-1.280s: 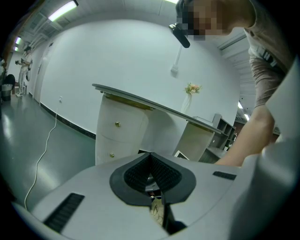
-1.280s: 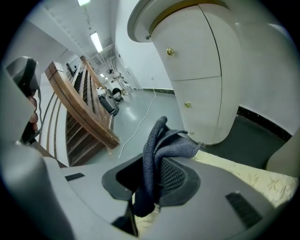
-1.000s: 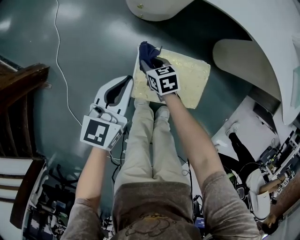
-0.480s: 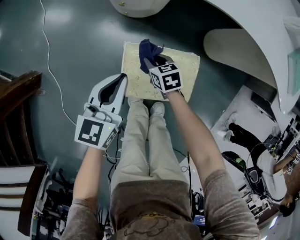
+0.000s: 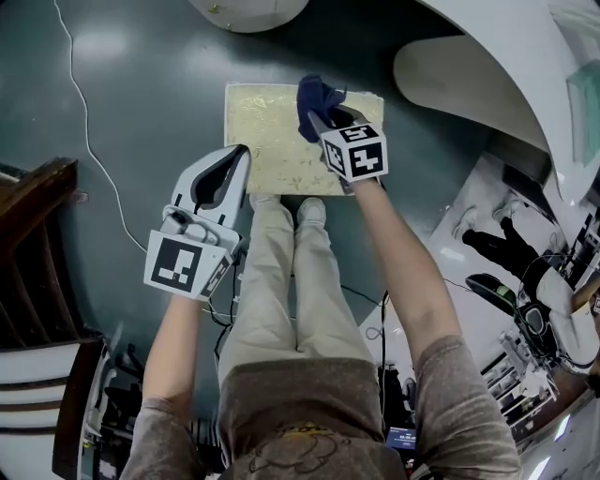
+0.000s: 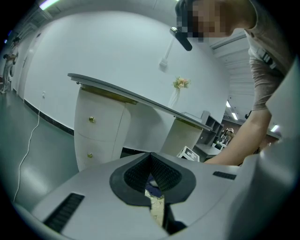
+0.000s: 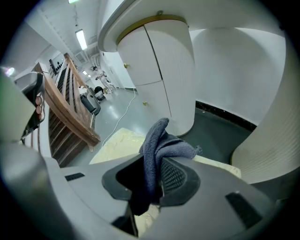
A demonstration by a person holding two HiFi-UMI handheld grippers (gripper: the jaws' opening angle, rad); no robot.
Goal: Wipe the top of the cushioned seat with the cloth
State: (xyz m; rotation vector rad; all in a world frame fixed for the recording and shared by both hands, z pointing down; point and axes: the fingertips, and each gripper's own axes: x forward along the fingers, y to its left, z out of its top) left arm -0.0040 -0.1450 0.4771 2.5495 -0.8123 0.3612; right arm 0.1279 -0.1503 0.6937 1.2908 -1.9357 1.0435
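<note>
The cushioned seat (image 5: pixel 272 141) is a pale yellow patterned square on the dark floor in front of the person's feet. A dark blue cloth (image 5: pixel 316 103) hangs bunched over the seat's right part, pinched in my right gripper (image 5: pixel 323 120). In the right gripper view the cloth (image 7: pixel 157 150) stands up between the jaws, with the seat (image 7: pixel 119 143) below. My left gripper (image 5: pixel 230 169) is held at the seat's left front corner with its jaws together and nothing between them; a sliver of the seat (image 6: pixel 157 211) shows under it in the left gripper view.
A white curved cabinet (image 5: pixel 248 11) stands beyond the seat, and a white curved desk (image 5: pixel 497 84) lies to the right. A brown wooden stair rail (image 5: pixel 28 225) is at the left. A white cable (image 5: pixel 84 131) runs over the floor. Another person (image 5: pixel 506 253) stands at the right.
The right gripper has carried the cloth to the right across the seat's top. The head view has shifted, so the seat sits squarer. The left gripper stays beside the seat's left front.
</note>
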